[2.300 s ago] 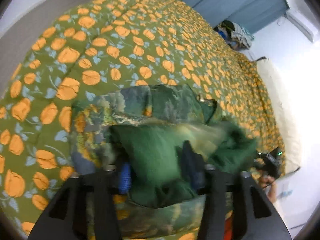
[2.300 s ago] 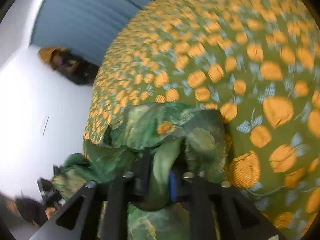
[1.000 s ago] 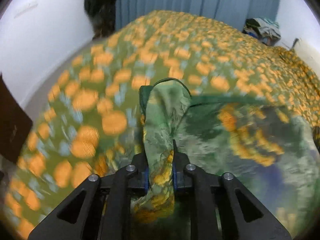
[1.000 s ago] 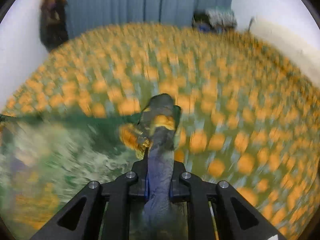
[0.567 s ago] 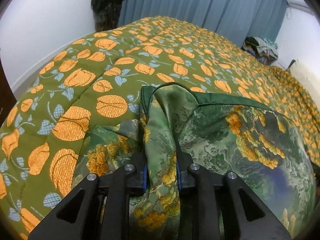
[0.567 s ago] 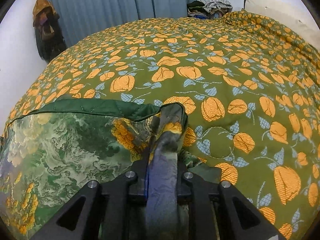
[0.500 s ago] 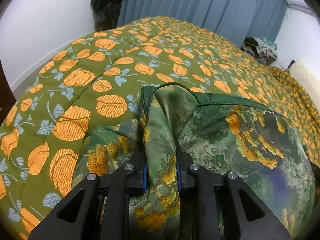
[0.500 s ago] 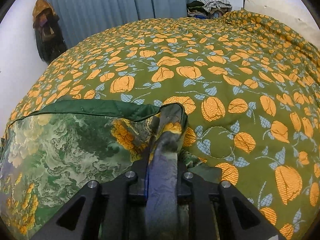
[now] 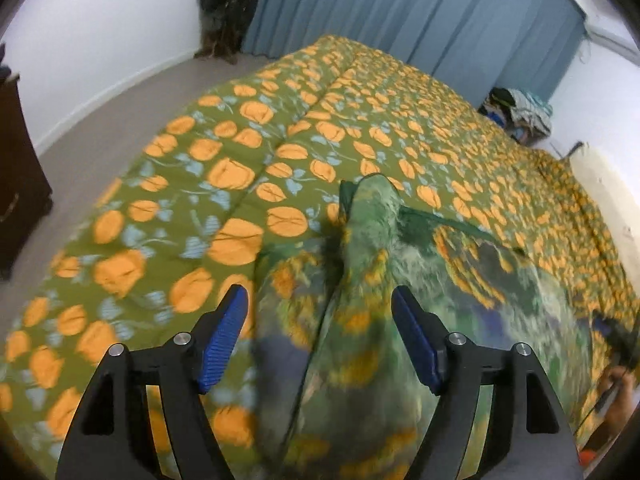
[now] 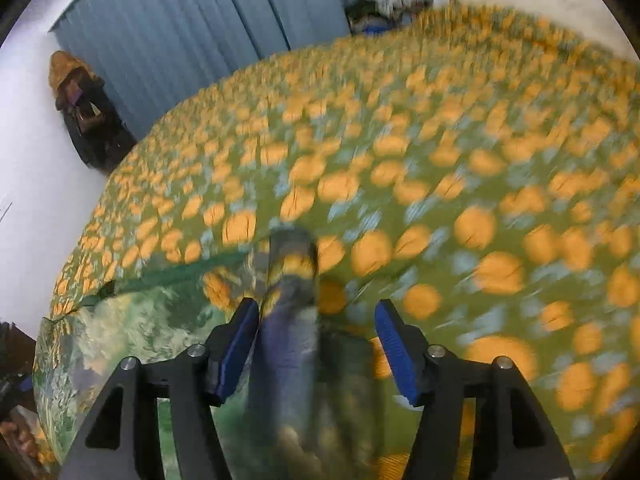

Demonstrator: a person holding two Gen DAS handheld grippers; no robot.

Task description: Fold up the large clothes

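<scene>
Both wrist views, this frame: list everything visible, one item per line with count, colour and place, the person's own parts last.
Green garment with yellow floral landscape print: one, spread on the near part of the bed, a raised fold between each gripper's open fingers.
Olive quilted bedspread with orange fruit pattern: one, covers the whole bed.
Blue pleated curtain: one, along the far wall.
Dark clothes hanging in the corner: one bunch, beside the curtain.
Pile of mixed clothes: one, far side of the bed.
Dark wooden cabinet: one, left edge of the left wrist view.
Left gripper: black with blue pads, open.
Right gripper: black with blue pads, open.
</scene>
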